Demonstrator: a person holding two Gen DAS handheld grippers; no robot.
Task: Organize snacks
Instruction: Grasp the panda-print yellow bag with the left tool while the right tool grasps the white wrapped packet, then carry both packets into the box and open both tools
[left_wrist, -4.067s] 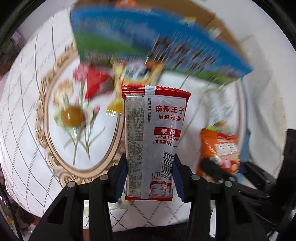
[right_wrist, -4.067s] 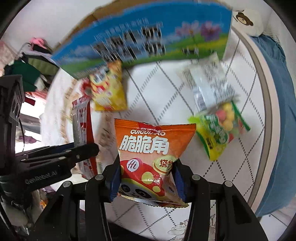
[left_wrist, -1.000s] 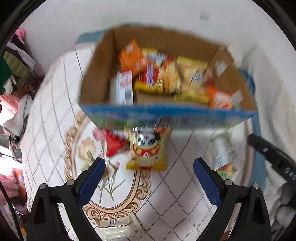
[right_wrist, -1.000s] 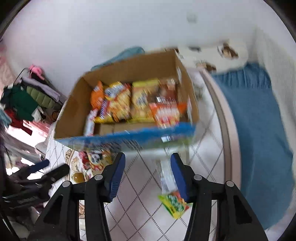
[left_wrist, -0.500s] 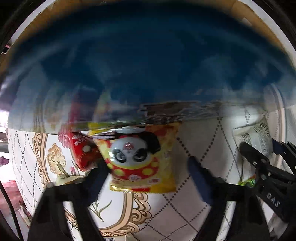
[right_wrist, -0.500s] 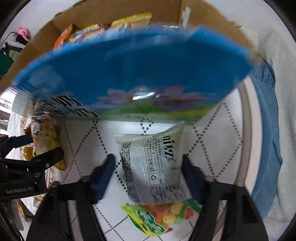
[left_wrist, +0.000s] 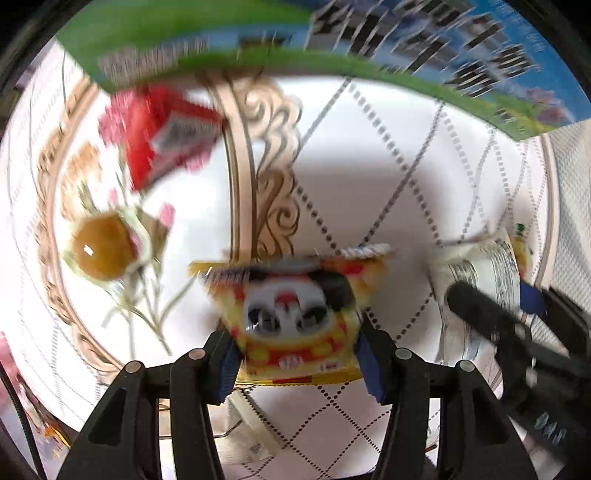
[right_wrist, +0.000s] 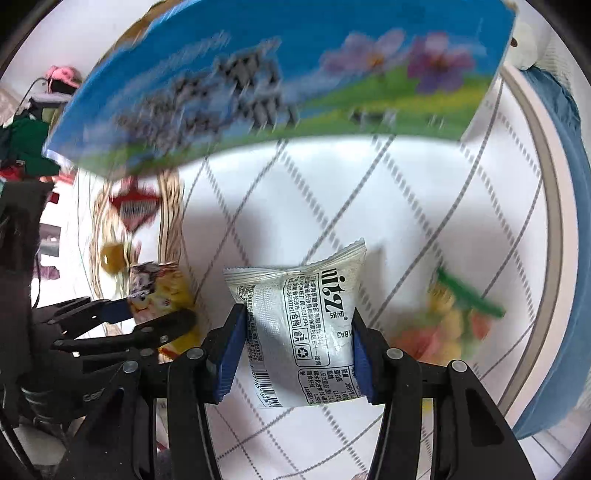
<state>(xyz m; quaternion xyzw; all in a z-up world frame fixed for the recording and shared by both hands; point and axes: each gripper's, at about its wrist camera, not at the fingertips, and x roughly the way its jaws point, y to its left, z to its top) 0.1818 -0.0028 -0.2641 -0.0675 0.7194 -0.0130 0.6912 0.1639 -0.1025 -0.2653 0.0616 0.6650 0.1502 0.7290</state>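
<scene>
My left gripper (left_wrist: 295, 354) is shut on a yellow panda snack bag (left_wrist: 295, 314), held just above the white patterned tablecloth (left_wrist: 369, 184). My right gripper (right_wrist: 295, 354) is shut on a white snack packet (right_wrist: 299, 325). The left gripper with the panda bag also shows in the right wrist view (right_wrist: 155, 306). The blue and green side of the snack box (right_wrist: 277, 85) fills the top of both views. A red snack packet (left_wrist: 166, 133) lies near the box. A green and yellow candy bag (right_wrist: 454, 317) lies to the right.
A wrapped amber candy (left_wrist: 99, 254) lies on the cloth's floral print. A blue cloth (right_wrist: 565, 258) runs along the table's right edge. Clothes (right_wrist: 26, 140) are piled at the far left.
Both grippers came down from above the box to the table in front of it. The left closed on the panda bag and the right closed on the white packet.
</scene>
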